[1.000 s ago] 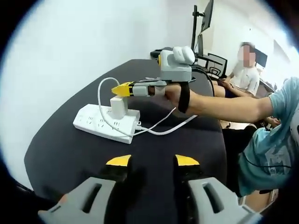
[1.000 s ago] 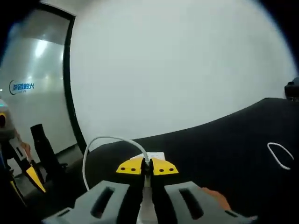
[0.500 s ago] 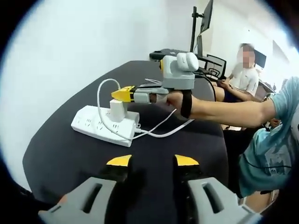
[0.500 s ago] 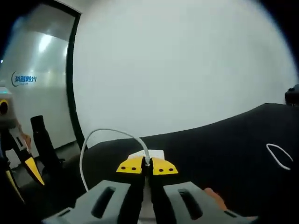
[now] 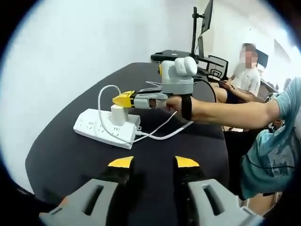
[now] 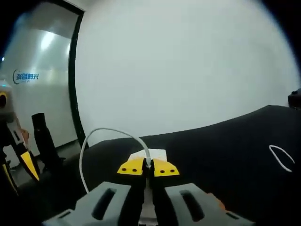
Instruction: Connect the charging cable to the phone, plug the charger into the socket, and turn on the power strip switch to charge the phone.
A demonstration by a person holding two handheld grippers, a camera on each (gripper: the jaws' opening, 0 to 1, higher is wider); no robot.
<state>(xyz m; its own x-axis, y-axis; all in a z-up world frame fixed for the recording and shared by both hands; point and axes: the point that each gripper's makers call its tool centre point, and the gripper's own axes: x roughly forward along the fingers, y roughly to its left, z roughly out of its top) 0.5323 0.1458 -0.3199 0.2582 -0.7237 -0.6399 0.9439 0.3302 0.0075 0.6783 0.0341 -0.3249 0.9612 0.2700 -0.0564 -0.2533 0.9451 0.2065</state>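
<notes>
In the left gripper view the left gripper (image 5: 148,162) is held low over the black table (image 5: 70,155), its yellow-tipped jaws spread apart with nothing between them. Just beyond, the white power strip (image 5: 101,128) is seen lying flat on the table, with the white charger (image 5: 117,114) standing on it and the white cable (image 5: 160,134) looped up from the charger and trailed across the tabletop. The right gripper (image 5: 123,100) is pressed down on the charger's top, jaws closed together. In the right gripper view those jaws (image 6: 148,167) are seen clamped on the charger (image 6: 149,154). Farther back, a seated person (image 5: 244,75) and monitors (image 5: 204,23) can be made out.
</notes>
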